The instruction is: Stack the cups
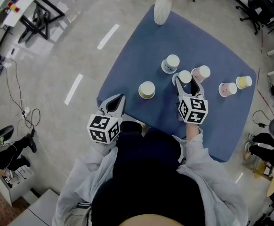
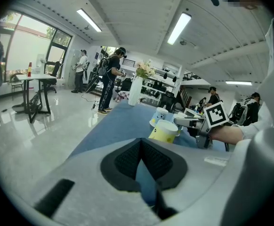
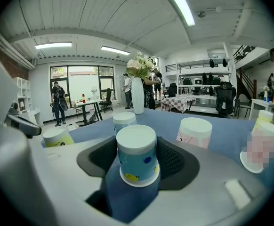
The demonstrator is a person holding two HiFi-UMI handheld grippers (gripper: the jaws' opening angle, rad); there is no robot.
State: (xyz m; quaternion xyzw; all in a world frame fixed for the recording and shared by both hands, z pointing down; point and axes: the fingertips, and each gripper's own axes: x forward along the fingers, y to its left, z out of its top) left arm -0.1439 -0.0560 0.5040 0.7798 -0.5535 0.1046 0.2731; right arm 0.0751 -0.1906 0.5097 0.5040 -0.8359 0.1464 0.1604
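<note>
At the near edge of the blue-covered surface [image 1: 212, 126], the left gripper [image 2: 141, 144] hangs with its fingers pressed together, empty. A yellow cup [image 1: 147, 89] stands nearest ahead of it. Further in, the right gripper [image 3: 137, 147] has its fingers closed against the sides of a blue cup [image 3: 137, 160], which stands upside down on the surface with its axis upright. Just beyond stand a pink cup [image 1: 201, 72] and a second blue cup [image 1: 171, 62], likely stacking targets.

vase [image 1: 161, 9] at the table's [image 1: 221, 135] far corner, cups [image 1: 147, 89] spread mid-table, one cup [image 1: 184, 76] sits inside the right gripper [image 1: 184, 81]
</note>
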